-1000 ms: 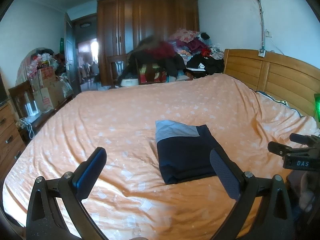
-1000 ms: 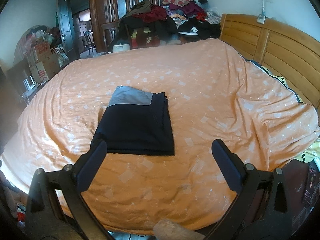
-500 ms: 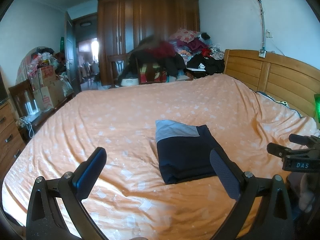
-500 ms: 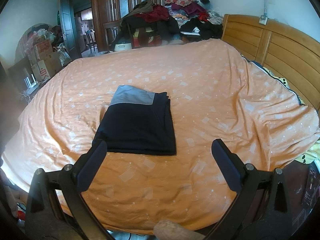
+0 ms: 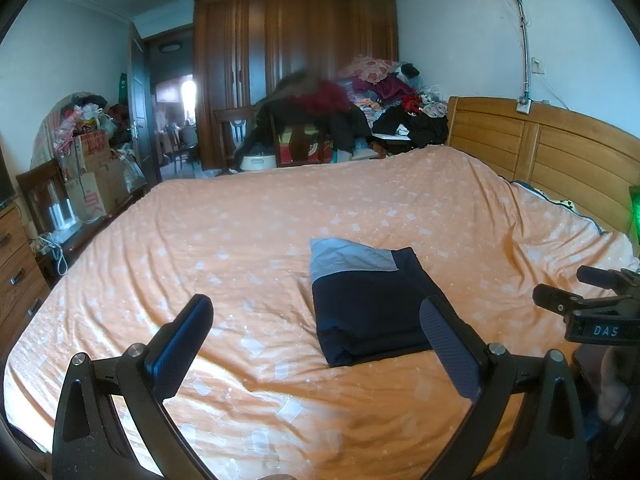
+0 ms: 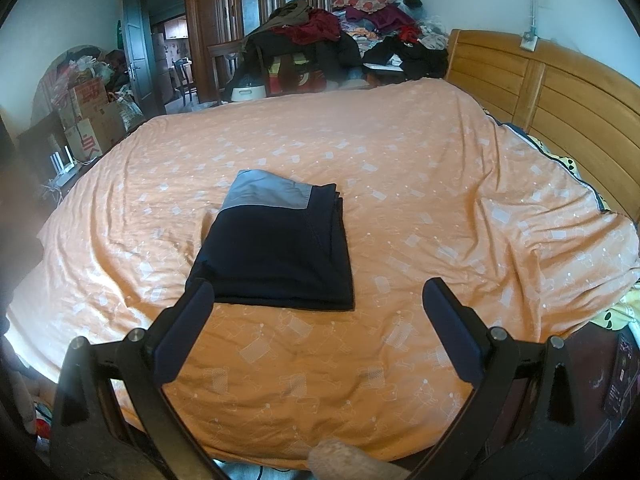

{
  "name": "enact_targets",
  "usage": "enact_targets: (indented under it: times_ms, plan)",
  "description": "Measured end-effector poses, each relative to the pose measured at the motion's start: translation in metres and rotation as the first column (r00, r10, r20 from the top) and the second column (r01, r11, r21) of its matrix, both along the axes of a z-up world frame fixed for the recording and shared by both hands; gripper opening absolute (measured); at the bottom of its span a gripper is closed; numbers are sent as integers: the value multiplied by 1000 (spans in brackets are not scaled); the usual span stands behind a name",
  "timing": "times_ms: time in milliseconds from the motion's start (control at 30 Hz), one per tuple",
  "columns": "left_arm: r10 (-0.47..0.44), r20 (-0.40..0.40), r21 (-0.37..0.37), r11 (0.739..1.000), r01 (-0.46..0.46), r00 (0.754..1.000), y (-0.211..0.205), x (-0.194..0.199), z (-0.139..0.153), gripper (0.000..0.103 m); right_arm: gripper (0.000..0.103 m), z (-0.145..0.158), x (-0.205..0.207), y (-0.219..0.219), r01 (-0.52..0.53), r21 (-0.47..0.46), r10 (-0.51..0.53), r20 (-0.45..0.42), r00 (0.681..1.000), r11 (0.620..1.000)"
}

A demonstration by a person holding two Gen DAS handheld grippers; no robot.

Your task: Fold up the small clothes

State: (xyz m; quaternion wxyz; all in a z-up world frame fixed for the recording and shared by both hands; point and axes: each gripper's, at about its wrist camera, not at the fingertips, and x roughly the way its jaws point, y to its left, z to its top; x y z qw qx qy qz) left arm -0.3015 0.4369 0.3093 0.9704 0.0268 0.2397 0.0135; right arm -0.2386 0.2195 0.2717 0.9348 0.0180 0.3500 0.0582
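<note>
A folded garment (image 6: 276, 248), dark navy with a grey band at its far end, lies flat on the orange bedspread (image 6: 400, 152) near the middle of the bed. Its edges are squared, and the layers show stacked along the right side in the right wrist view. In the left wrist view the same garment (image 5: 368, 304) sits to the right of centre, with its near right corner hidden behind that gripper's right finger.

The left gripper (image 5: 318, 340) hangs above the near part of the bedspread with its fingers (image 5: 180, 344) spread wide and nothing between them. The right gripper (image 6: 318, 320) is likewise spread wide and empty; its left finger (image 6: 184, 328) overlaps the garment's near left corner in the picture, but contact cannot be confirmed. The right gripper also shows at the right edge of the left wrist view (image 5: 592, 308), above the near right part of the bed.

A wooden headboard (image 6: 560, 92) runs along the right side of the bed. At the far side stands a dark wooden wardrobe (image 5: 296, 72), with a heap of clothes (image 6: 360, 36) piled in front of it. Cardboard boxes (image 6: 92, 120) are stacked at the far left, beside an open door (image 5: 138, 108). A chest of drawers (image 5: 16, 272) stands at the left edge.
</note>
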Motion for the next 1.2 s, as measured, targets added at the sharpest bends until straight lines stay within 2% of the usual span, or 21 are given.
enact_targets:
  times_ms: [1200]
  plan:
    - [-6, -10, -7, 1000, 6, 1000, 0, 1, -9, 103, 102, -4, 5, 8, -32, 20, 32, -9, 999, 999]
